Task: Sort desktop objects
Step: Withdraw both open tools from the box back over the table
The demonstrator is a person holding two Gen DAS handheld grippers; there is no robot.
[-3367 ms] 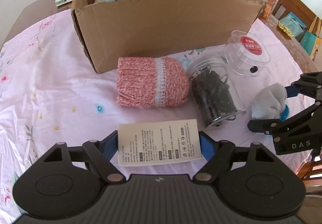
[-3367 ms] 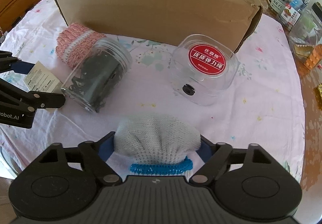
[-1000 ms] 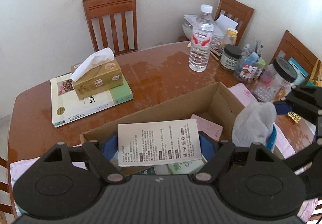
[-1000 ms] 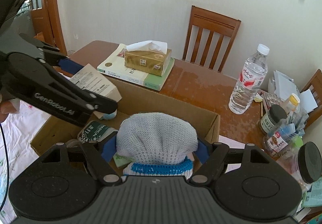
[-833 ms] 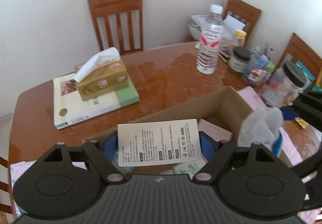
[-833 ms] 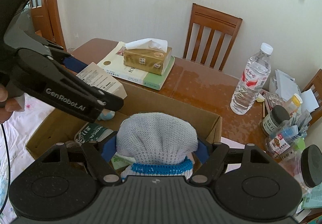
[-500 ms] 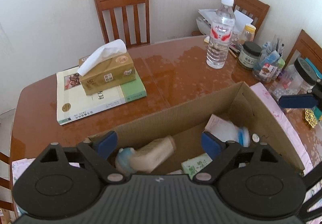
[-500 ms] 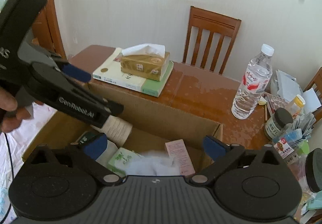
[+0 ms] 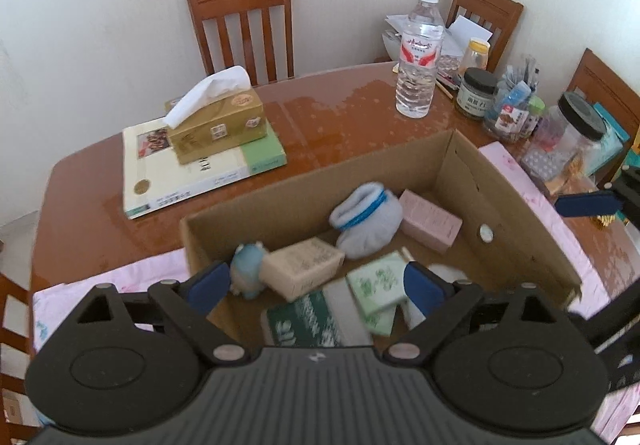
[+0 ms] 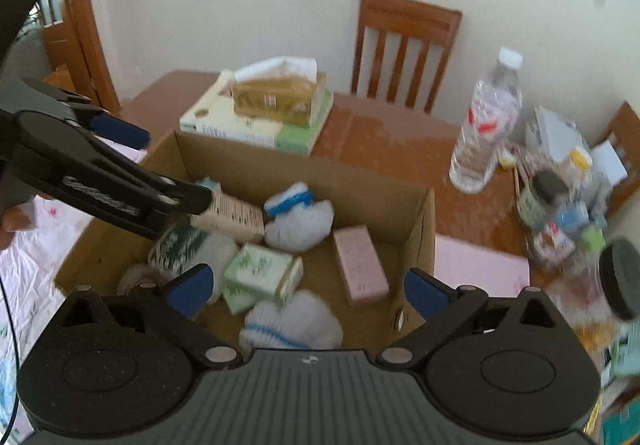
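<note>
The open cardboard box (image 9: 304, 185) (image 10: 304, 173) stands on the table below both grippers. Inside lie the beige printed box (image 9: 303, 268) (image 10: 232, 219), a grey glove with a blue band (image 9: 366, 219) (image 10: 298, 219), a second glove (image 10: 292, 321), a pink box (image 9: 430, 221) (image 10: 360, 265), green packs (image 9: 378, 287) (image 10: 260, 269) and a blue toy (image 9: 248, 265). My left gripper (image 9: 316, 285) is open and empty above the box's near side. My right gripper (image 10: 306, 287) is open and empty above the box.
A tissue box (image 9: 216, 125) lies on a book (image 9: 192, 173) beyond the box. A water bottle (image 9: 418, 53) and several jars (image 9: 476, 93) stand at the right. Wooden chairs (image 9: 244, 21) ring the brown table (image 9: 340, 117). A pink floral cloth (image 10: 24, 265) covers the near side.
Both grippers lifted their objects from the cloth to above the box, then opened. The beige printed box and the grey glove dropped into the box and now rest there.
</note>
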